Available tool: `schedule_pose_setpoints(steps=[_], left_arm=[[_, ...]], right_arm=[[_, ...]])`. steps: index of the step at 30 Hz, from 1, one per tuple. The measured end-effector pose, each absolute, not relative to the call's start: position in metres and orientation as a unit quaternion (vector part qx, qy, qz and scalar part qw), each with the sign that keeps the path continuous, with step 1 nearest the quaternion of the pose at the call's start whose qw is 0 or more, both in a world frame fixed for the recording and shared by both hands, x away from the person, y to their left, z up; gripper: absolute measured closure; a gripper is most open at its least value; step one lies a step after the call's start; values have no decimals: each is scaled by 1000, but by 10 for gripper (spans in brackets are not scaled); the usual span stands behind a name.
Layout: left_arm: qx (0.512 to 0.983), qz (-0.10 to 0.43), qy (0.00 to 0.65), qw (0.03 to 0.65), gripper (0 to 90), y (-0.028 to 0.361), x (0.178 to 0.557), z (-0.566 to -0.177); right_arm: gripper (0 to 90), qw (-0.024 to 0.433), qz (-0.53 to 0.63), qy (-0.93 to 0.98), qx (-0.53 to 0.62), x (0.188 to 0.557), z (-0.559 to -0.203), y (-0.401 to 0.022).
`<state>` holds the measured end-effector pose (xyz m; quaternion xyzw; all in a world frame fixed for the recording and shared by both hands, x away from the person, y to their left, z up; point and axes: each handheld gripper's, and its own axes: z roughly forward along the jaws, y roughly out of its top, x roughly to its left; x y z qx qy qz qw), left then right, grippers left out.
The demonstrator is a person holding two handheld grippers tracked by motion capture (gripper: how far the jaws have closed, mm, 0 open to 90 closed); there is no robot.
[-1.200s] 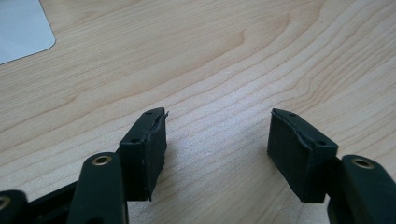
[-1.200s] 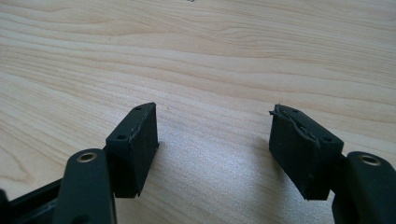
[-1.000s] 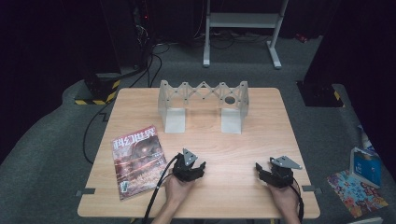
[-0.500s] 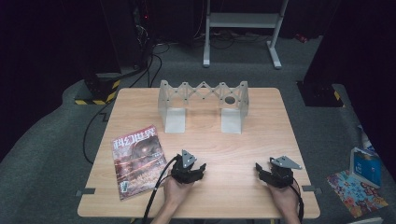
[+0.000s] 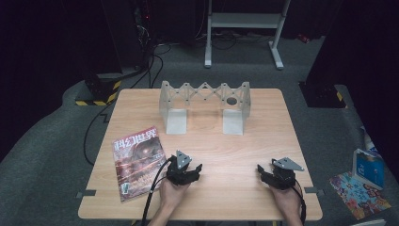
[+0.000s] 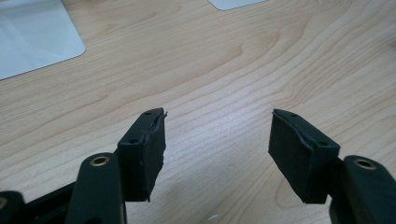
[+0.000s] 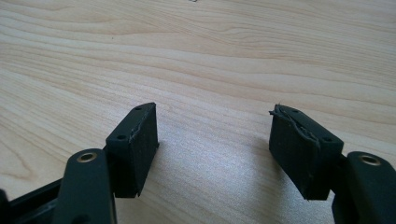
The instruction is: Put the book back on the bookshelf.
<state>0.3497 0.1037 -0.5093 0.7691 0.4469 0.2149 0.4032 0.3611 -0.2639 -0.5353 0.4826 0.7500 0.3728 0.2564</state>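
Both your grippers rest low on the surface (image 5: 211, 141), jaws apart and empty: left gripper (image 5: 192, 170), right gripper (image 5: 264, 172). You look set to begin. The magazine (image 5: 136, 160) lies just left of the left gripper; reach there next.

high view: fixed overhead, facing forward and down across the whole desk (image 5: 263, 136). both gripper views: low, close, looking along their own jaws over the same bare desk wood.

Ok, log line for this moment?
left gripper: open, empty | right gripper: open, empty | magazine: flat, left of left gripper | rack: untouched
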Motion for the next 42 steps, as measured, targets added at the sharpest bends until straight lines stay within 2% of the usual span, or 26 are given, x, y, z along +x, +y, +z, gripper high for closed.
schedule_pose_setpoints(steps=[28, 42], left_arm=[[755, 224, 469, 400, 363, 145, 346, -498], [737, 240, 499, 388, 364, 184, 346, -494]], right_arm=[[326, 255, 373, 750, 483, 361, -535, -264], [326, 256, 373, 751, 481, 361, -535, -264]])
